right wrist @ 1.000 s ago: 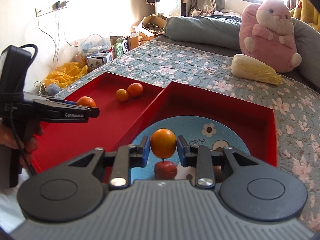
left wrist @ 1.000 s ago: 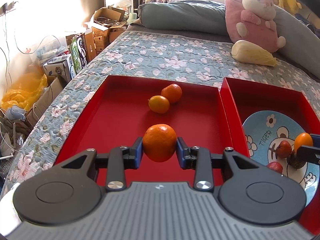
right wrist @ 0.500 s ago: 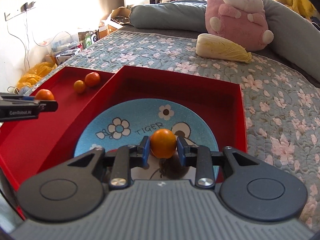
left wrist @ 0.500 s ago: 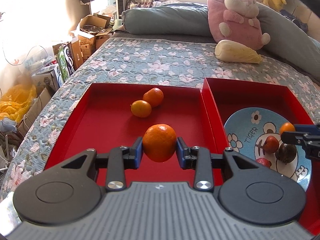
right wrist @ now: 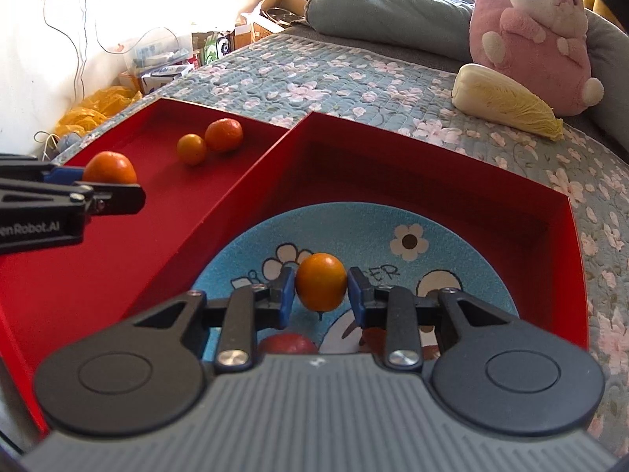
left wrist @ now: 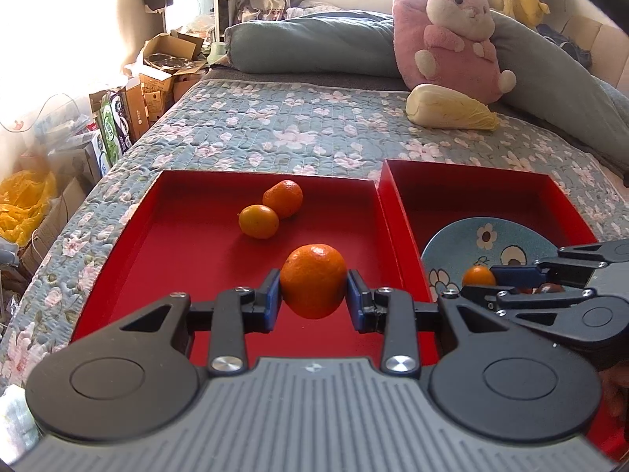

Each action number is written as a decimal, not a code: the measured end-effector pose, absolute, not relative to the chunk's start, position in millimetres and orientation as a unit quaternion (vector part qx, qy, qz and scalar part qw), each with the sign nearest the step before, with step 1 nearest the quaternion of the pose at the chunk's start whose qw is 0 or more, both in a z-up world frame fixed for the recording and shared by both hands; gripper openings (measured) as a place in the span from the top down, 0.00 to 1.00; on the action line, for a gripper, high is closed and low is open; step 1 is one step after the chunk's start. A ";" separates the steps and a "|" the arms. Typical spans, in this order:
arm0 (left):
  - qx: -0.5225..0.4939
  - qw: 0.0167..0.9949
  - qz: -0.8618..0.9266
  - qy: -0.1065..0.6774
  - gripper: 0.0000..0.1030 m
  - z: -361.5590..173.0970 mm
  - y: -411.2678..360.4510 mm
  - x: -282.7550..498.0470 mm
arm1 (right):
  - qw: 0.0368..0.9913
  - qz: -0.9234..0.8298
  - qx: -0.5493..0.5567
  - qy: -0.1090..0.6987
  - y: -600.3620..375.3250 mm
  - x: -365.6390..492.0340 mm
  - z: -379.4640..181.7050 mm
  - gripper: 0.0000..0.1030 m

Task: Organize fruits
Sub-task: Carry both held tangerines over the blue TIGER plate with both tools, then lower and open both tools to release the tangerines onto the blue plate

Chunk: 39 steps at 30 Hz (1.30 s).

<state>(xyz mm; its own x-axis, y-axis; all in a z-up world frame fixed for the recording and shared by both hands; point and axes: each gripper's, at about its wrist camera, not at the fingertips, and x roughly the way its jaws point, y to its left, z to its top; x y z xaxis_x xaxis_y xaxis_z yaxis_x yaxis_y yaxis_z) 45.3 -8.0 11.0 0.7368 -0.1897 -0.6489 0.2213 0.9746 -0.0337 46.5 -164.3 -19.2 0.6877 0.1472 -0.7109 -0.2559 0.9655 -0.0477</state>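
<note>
My left gripper (left wrist: 313, 295) is shut on a large orange mandarin (left wrist: 313, 280) and holds it over the left red tray (left wrist: 165, 236). It also shows in the right wrist view (right wrist: 109, 167). Two smaller orange fruits (left wrist: 258, 221) (left wrist: 283, 198) lie at the back of that tray. My right gripper (right wrist: 320, 289) is shut on a small orange fruit (right wrist: 320, 282) above the blue cartoon plate (right wrist: 464, 259) in the right red tray (right wrist: 432, 165). A red fruit (right wrist: 289, 344) lies on the plate under the gripper, partly hidden.
Both trays sit on a floral quilt (left wrist: 298, 129). A napa cabbage (left wrist: 448, 112) and a pink plush rabbit (left wrist: 452, 35) lie behind the trays. Cardboard boxes (left wrist: 153, 78) and a yellow bag (left wrist: 23, 204) stand beside the bed on the left.
My right gripper has moved left over the plate with its small orange fruit, closer to the left gripper. My left gripper still holds the mandarin and has shifted a little back and right.
</note>
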 end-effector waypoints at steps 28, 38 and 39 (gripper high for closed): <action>0.064 0.901 -0.269 0.333 0.61 0.5 -83.8 21.9 | 0.936 0.052 0.080 0.339 -241.6 5.2 -6.0 0.60; 0.084 0.893 -0.282 0.339 0.61 -8.7 -92.7 25.3 | 0.934 0.059 0.074 0.345 -237.5 8.2 -8.4 0.60; 0.082 0.892 -0.287 0.340 0.60 -8.4 -92.8 25.1 | 0.934 0.059 0.075 0.345 -237.8 8.3 -8.5 0.60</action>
<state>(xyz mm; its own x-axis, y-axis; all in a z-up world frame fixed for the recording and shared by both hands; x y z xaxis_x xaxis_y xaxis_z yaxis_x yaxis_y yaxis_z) 25.1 -92.8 -8.4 0.6050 -0.4555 -0.6531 0.5668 0.8224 -0.0485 8.3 -237.8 -8.5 0.7554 0.1613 -0.6351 -0.0581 0.9819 0.1803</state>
